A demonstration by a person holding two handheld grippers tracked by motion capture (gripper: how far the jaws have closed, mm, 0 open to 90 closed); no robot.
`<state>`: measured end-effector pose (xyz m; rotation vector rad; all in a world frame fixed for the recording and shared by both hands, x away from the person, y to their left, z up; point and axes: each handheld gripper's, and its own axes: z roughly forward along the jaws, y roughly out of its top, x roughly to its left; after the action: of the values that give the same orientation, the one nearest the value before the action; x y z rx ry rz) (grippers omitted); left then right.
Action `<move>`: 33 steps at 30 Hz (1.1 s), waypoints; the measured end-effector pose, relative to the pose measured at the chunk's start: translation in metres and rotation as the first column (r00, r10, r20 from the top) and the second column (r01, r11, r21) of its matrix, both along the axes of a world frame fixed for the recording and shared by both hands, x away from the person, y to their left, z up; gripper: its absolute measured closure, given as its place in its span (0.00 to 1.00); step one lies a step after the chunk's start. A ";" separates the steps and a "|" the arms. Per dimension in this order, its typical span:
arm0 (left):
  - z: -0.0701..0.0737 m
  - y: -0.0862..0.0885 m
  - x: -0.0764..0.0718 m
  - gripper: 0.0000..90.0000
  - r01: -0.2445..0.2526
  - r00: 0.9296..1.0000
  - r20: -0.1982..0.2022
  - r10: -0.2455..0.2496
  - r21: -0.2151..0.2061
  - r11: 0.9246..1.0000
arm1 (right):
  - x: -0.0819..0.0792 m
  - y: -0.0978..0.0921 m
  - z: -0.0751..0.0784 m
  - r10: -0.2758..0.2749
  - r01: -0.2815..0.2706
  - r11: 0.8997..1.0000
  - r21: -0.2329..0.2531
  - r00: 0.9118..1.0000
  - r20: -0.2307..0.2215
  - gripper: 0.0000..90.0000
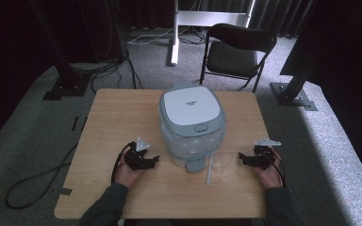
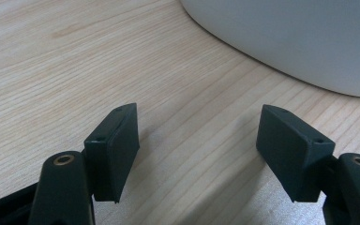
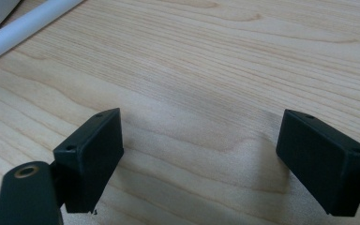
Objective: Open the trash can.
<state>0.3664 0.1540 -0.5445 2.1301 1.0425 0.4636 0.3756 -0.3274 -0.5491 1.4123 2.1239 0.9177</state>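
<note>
The big grey-blue rice cooker with its white square lid panel [image 1: 192,123] sits in the middle of the light wooden table [image 1: 113,117], lid down, its front latch tab facing me. I judge it to be bulky and fairly heavy for tongs, with smooth, rounded plastic walls that would slip under a pinch. The places I would trust are the latch button on the front of the lid and the small grey tab at its foot [image 1: 194,165]; the body itself is too wide to span. In the left gripper view its pale curved wall [image 2: 290,42] rises just beyond my jaws.

Just beside the cooker's right foot lies a thin white plastic stick [image 1: 209,170], probably a paddle handle, and next to it a clear, see-through cup or dish [image 1: 224,162] that I can barely make out. Both look light, and the clear one could skid.

My left tongs [image 1: 153,160] rest on the table to the left of the cooker, jaws wide apart with nothing but bare wood between them. My right tongs [image 1: 243,157] lie to the right, near the clear piece, equally wide and empty. The white stick [image 3: 26,26] crosses the far corner of the right gripper view.
</note>
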 end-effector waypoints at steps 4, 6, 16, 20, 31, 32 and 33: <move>0.000 0.000 0.000 0.34 -0.003 1.000 0.000 0.003 0.001 1.000 | 0.000 0.000 0.000 0.001 -0.001 1.000 0.000 1.000 0.000 0.15; 0.000 0.000 0.000 0.34 -0.003 1.000 0.000 0.003 0.001 1.000 | 0.000 0.000 0.000 0.003 -0.003 1.000 -0.001 1.000 -0.001 0.15; 0.000 0.000 0.000 0.34 -0.005 1.000 -0.001 0.005 0.002 1.000 | 0.000 0.001 0.002 0.002 -0.003 1.000 -0.008 1.000 -0.016 0.16; 0.000 0.000 0.000 0.34 -0.006 1.000 -0.001 0.006 0.000 1.000 | -0.001 0.001 0.006 -0.007 0.007 1.000 -0.013 1.000 -0.029 0.27; 0.000 0.000 0.000 0.34 -0.005 1.000 -0.001 0.005 0.002 1.000 | -0.008 0.001 0.030 0.012 -0.011 0.998 0.069 1.000 -0.005 0.46; 0.000 0.000 0.000 0.34 -0.006 1.000 -0.001 0.006 0.001 1.000 | -0.008 0.001 0.031 0.014 -0.013 0.997 0.079 1.000 -0.008 0.47; 0.000 0.000 0.000 0.34 -0.006 1.000 -0.001 0.006 0.001 1.000 | -0.008 0.002 0.032 0.016 -0.015 0.996 0.087 1.000 -0.010 0.48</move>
<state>0.3662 0.1536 -0.5444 2.1293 1.0492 0.4660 0.3672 -0.3257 -0.5169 1.4476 2.1294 1.0213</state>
